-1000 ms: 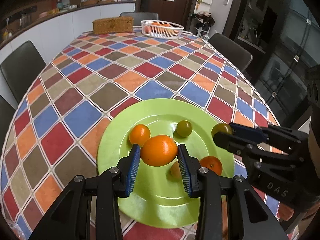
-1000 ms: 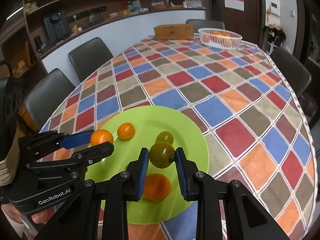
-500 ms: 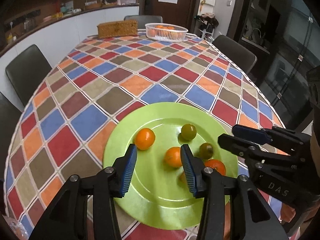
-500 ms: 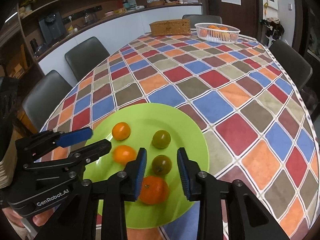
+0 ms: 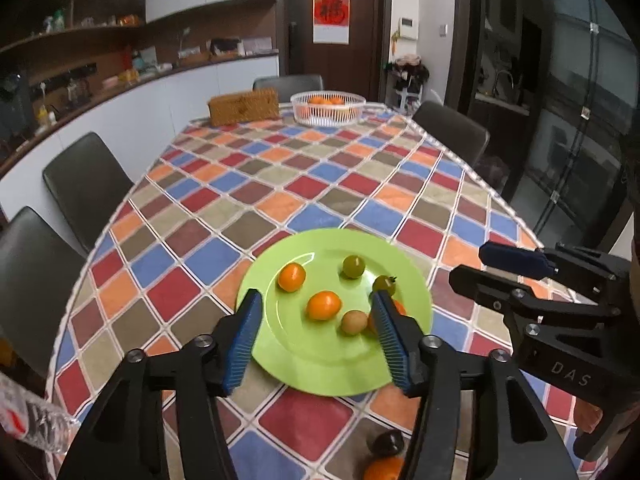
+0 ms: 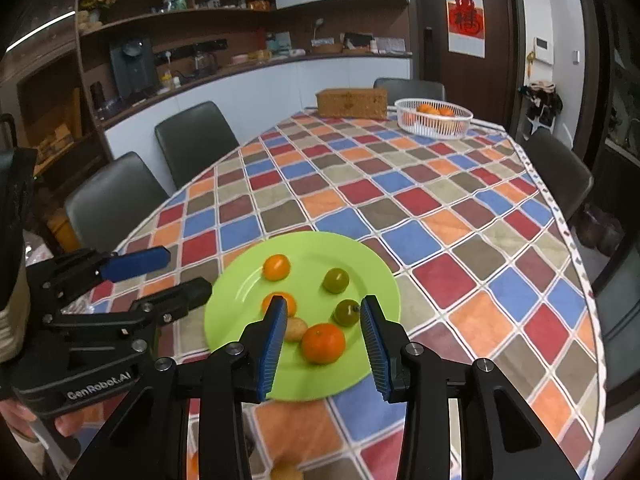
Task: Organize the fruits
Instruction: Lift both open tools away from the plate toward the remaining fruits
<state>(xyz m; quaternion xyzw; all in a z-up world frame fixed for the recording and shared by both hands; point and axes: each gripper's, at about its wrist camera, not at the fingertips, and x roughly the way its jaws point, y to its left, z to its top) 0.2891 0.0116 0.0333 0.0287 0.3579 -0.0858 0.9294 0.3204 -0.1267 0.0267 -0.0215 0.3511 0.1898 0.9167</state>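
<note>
Now left gripper (image 5: 316,332) opening, empty, right gripper (image 6: 324,342) opening, empty, above green plate (image 5: 320,376)

Both cameras look forward and down along their own fingers, from close above the near end of the table (image 5: 320,184). The left view has the green plate (image 5: 316,368) at centre and the right gripper (image 5: 476,268) at three o'clock. The right view has the same plate (image 6: 320,384) and the left gripper (image 6: 188,276) at nine o'clock. Both share the white basket (image 5: 328,110) near twelve o'clock.
</note>
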